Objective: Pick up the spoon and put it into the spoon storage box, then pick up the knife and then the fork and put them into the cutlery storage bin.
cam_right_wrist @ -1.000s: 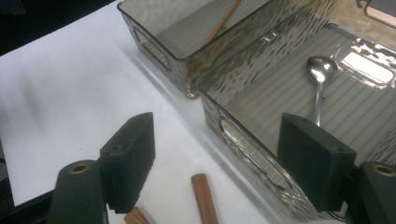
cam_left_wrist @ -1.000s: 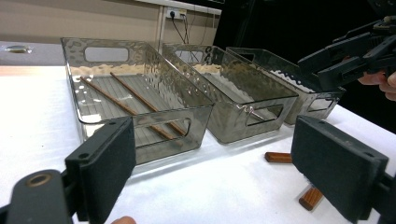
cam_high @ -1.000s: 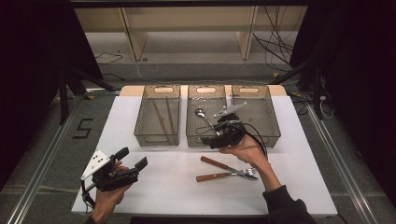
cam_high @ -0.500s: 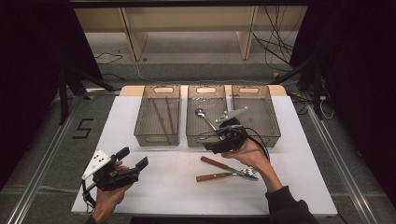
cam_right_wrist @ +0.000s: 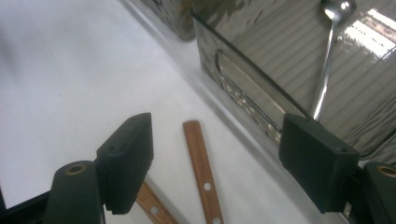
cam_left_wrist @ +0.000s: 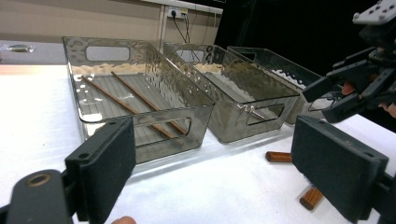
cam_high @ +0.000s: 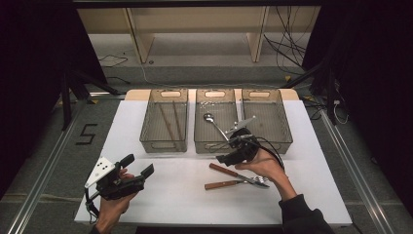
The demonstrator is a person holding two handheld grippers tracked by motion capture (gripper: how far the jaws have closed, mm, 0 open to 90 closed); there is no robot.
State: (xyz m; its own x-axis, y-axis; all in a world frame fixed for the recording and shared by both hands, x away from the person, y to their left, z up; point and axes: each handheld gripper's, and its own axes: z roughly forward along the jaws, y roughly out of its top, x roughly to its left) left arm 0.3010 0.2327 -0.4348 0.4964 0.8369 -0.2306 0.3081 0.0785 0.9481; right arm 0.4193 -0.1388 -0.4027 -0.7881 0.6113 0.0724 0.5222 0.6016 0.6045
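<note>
Two tools are in hand over a white desk [cam_high: 160,204]. At the left, the left tool [cam_high: 138,168] idles with jaws apart. The right tool [cam_high: 223,158] (jaws apart too) hovers just above two wooden-handled utensils [cam_high: 229,178], crossed below it, handles running leftward, well nearer this hand.

The left gripper [cam_left_wrist: 210,172] has its jaws spread wide apart with nothing between them, low over the white table [cam_left_wrist: 28,112]. Beyond them stands the nearest tray [cam_left_wrist: 140,126], holding two chopsticks [cam_left_wrist: 126,100] that lie lengthwise. Right of that tray sits a second tray [cam_left_wrist: 233,100], and a third [cam_left_wrist: 275,65] farther right. Right of the nearest tray, two wooden handles [cam_left_wrist: 279,157] rest on the table, and above them hovers the right gripper [cam_left_wrist: 334,98], open.
</note>
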